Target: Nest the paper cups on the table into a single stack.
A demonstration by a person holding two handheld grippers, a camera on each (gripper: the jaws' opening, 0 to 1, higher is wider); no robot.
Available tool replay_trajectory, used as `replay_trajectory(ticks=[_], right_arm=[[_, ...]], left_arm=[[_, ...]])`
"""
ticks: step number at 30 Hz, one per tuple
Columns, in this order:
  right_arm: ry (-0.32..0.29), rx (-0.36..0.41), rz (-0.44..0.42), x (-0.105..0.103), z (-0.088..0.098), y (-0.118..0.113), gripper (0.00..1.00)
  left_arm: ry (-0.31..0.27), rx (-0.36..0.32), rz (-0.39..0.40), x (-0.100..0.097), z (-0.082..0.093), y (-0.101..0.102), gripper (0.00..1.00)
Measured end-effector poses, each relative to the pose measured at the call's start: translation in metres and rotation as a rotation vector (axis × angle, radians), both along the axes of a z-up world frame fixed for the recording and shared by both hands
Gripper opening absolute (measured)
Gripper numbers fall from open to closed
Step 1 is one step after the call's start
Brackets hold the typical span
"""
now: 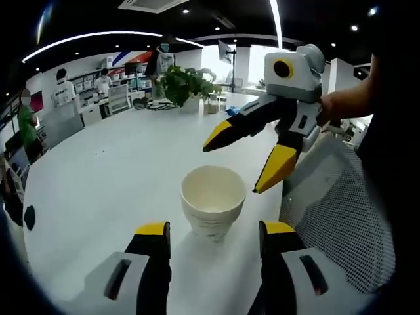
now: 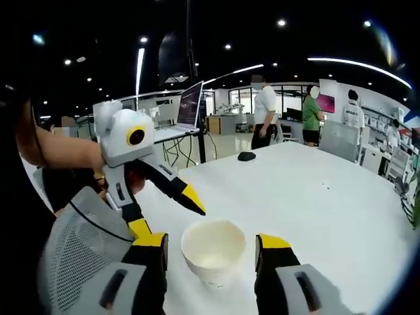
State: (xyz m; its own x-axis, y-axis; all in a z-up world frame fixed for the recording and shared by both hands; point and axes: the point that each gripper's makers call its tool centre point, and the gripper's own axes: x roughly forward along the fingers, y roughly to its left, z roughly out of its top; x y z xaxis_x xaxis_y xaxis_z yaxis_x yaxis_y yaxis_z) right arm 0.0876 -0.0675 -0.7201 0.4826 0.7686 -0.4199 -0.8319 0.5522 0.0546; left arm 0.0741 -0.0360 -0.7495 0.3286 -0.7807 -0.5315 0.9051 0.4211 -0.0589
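A stack of nested white paper cups (image 1: 213, 197) stands upright on the white table (image 1: 111, 164), mouth open and empty. My left gripper (image 1: 214, 230) is open just short of it, its yellow-tipped jaws wider than the cup. My right gripper (image 1: 233, 167) comes in from the right, open, with its tips above and beside the cup's rim. In the right gripper view the same cup stack (image 2: 213, 252) sits between the open jaws of my right gripper (image 2: 211, 241), a gap on each side. The left gripper (image 2: 170, 220) is open at the cup's left, held by a hand.
A grey mesh chair back (image 1: 341, 210) (image 2: 79, 249) stands against the table's near edge. A potted plant (image 1: 184, 82) sits at the far end. A laptop (image 2: 190, 105) and a black mouse (image 2: 247, 156) lie further off. Several people stand in the background.
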Motion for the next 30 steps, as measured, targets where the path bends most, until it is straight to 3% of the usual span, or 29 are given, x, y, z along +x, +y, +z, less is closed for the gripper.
replay_trajectory(ticks=[12, 30], right_arm=[[-0.005, -0.003, -0.029, 0.004, -0.014, 0.001, 0.58], [0.015, -0.009, -0.056, 0.008, -0.028, 0.011, 0.54]], left_arm=[[-0.018, -0.007, 0.002, 0.009, -0.022, -0.012, 0.56], [-0.046, -0.016, -0.022, 0.018, -0.036, -0.034, 0.53]])
